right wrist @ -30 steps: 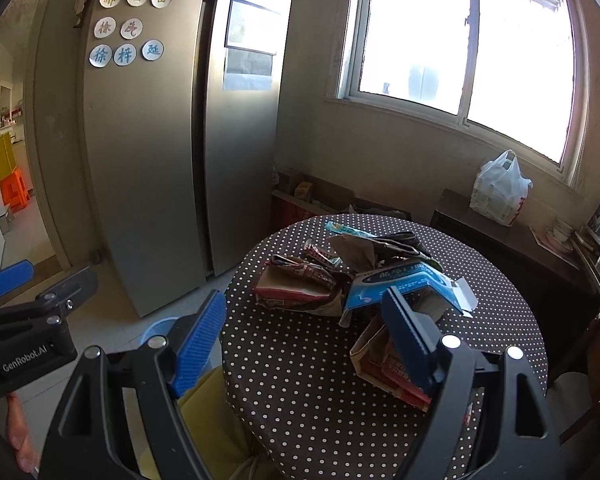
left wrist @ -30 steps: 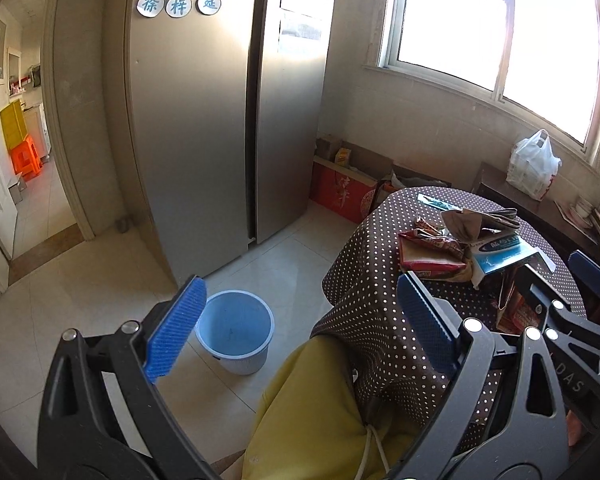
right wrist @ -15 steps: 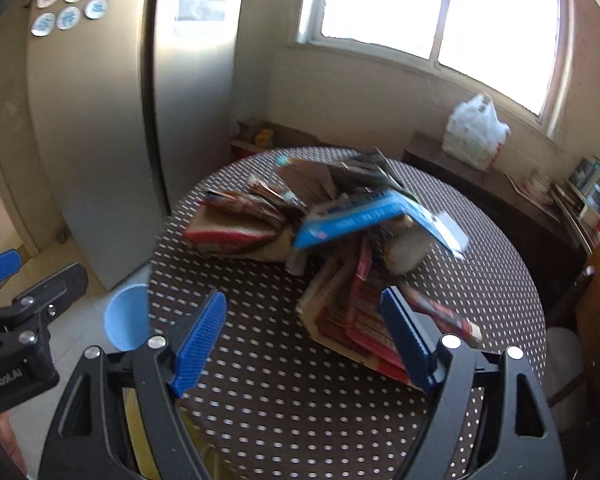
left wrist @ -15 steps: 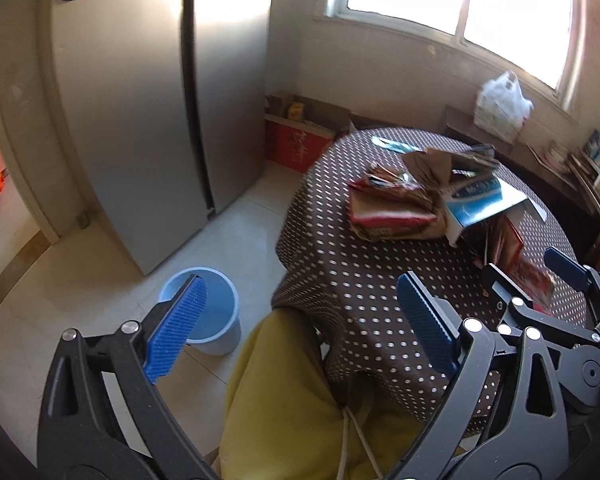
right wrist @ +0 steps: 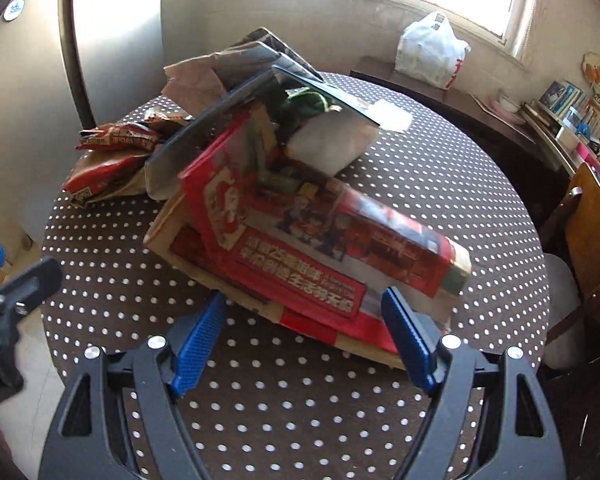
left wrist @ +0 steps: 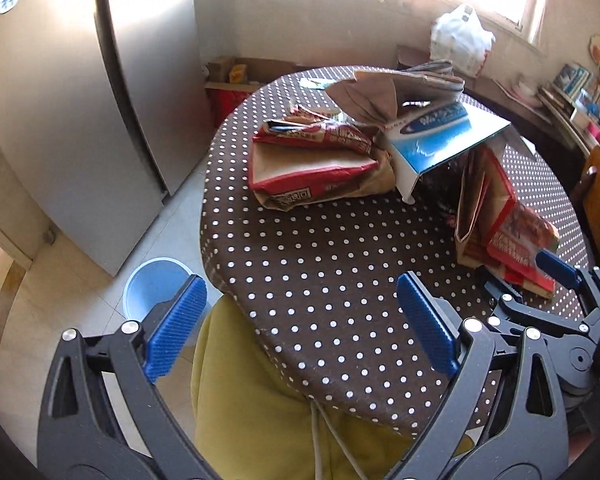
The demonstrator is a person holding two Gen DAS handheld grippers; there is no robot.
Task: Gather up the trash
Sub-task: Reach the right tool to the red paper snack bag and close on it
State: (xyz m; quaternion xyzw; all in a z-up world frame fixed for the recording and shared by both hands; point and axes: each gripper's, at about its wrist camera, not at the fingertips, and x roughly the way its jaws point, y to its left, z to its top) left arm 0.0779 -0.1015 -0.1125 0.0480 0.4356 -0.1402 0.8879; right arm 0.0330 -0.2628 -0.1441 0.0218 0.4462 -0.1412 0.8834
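We are reaching with both tongs toward a heap of trash on the dotted table.

Our right gripper (right wrist: 302,340) is hanging spread wide at the near edge of the red printed carton (right wrist: 320,248), centre of the frame, holding nothing. Behind it a blue-and-white box (left wrist: 440,140) and brown paper bags (left wrist: 320,172) are crowding the polka-dot tablecloth (left wrist: 320,260). Our left gripper (left wrist: 300,330) is also gaping apart, empty, over the table's lower edge. A blue bucket (left wrist: 148,284) is standing on the floor at lower left beside the fridge (left wrist: 60,120); a white plastic bag (right wrist: 430,52) is sitting at upper right.
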